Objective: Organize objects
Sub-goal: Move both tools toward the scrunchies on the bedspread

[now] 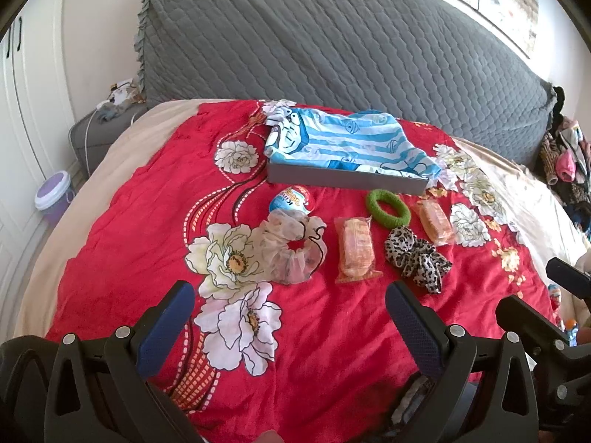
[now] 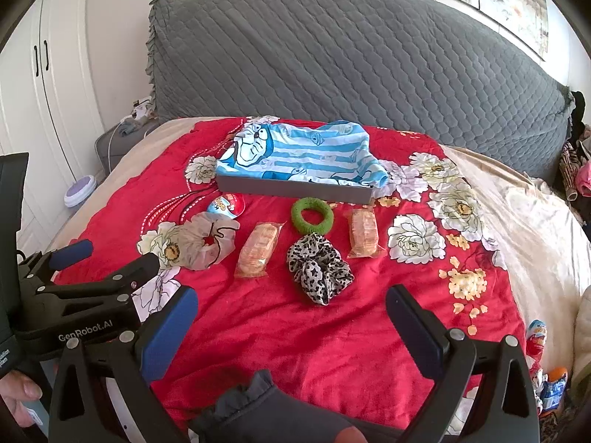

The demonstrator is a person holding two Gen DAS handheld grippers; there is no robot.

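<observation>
both the left tool point(image 1: 290, 304) and right tool point(image 2: 291, 308) hover spread apart and empty over the bed point(image 2: 258, 332). the leopard scrunchie point(image 2: 319, 267) touches the green ring point(image 2: 312, 216), so a grab may drag both.

The left gripper point(image 1: 290, 304) hangs with its blue-padded fingers point(image 1: 166, 326) spread wide, gripping nothing. The right gripper point(image 2: 291, 312) is likewise spread wide and unloaded, its pads point(image 2: 413, 326) pointing toward 12 o'clock. In the right wrist view, the left gripper sits at 9 o'clock, a hand point(image 2: 18, 398) gripping its handle at 8 o'clock.
</observation>
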